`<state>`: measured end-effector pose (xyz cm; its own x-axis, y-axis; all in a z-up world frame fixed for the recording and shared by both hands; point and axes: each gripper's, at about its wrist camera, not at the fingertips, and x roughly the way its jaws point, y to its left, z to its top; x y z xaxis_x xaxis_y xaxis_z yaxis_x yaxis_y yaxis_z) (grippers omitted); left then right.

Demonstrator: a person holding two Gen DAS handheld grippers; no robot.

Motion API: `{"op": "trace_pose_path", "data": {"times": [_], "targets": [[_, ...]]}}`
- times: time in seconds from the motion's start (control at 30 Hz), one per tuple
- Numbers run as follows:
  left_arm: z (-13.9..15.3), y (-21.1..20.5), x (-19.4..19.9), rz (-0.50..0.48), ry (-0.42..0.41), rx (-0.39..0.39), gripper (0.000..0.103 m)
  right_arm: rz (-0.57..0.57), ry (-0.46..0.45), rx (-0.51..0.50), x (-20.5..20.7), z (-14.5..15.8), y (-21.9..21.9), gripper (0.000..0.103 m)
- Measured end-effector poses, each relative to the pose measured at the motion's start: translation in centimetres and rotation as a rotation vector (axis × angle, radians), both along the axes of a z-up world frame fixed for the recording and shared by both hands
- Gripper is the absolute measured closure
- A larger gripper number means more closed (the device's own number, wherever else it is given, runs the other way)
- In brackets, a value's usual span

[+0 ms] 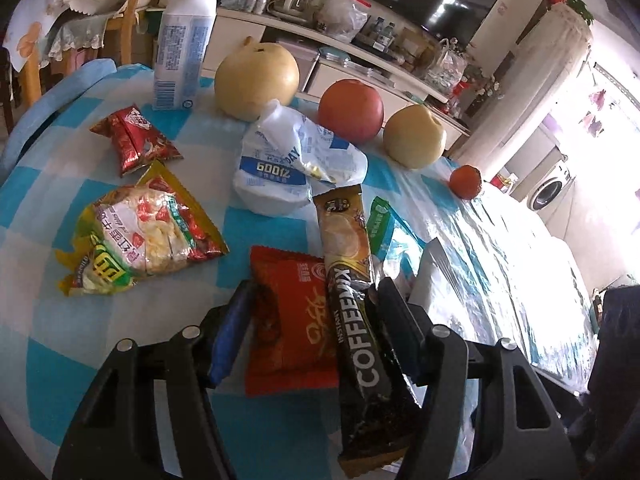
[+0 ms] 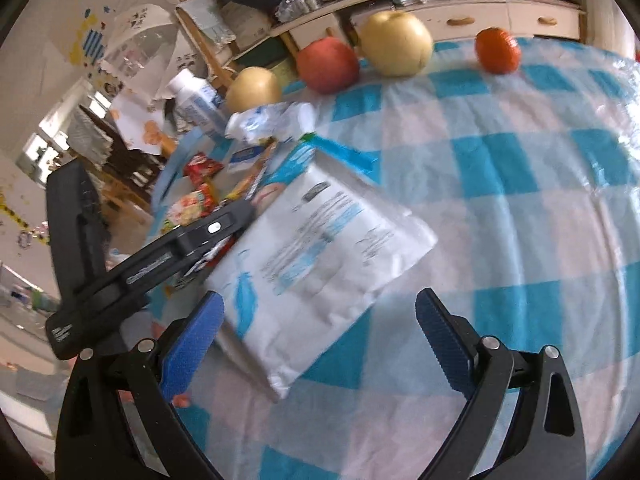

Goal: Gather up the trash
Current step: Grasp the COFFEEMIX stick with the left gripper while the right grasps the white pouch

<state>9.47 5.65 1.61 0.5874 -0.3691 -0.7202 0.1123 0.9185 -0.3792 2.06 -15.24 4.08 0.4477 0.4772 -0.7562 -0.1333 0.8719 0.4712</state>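
In the left wrist view my left gripper (image 1: 316, 296) is open around a red snack wrapper (image 1: 290, 320) and a brown Coffeemix sachet (image 1: 354, 320) that lie between its fingers on the table. Ahead lie a yellow noodle wrapper (image 1: 140, 236), a small red wrapper (image 1: 134, 140), a crumpled white-and-blue bag (image 1: 296, 164) and a green sachet (image 1: 380, 220). My right gripper (image 2: 316, 316) is open just above a white tissue pack (image 2: 320, 240). The left gripper's body (image 2: 160, 256) shows at the left of the right wrist view.
A white bottle (image 1: 186, 40), two yellow pears (image 1: 256, 76) (image 1: 416, 136), a red apple (image 1: 352, 110) and a small orange (image 1: 465, 181) stand along the far edge of the blue-and-white checked tablecloth (image 2: 520, 200). Cabinets and chairs stand beyond.
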Motion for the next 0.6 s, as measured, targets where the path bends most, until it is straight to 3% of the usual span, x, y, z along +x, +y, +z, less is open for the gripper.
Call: {"op": "trace_pose_path", "data": {"times": [0.13, 0.3, 0.6], "targets": [[0.0, -0.2, -0.3, 0.004, 0.002, 0.013, 0.047, 0.006, -0.023, 0.019, 0.0, 0.1, 0.6, 0.011], [-0.1, -0.5, -0.7, -0.014, 0.015, -0.024, 0.05, -0.037, -0.026, 0.063, 0.5, 0.1, -0.5, 0.014], [0.0, -2.2, -2.3, -0.073, 0.008, -0.003, 0.056, -0.102, -0.001, 0.073, 1.3, -0.4, -3.0, 0.014]]}}
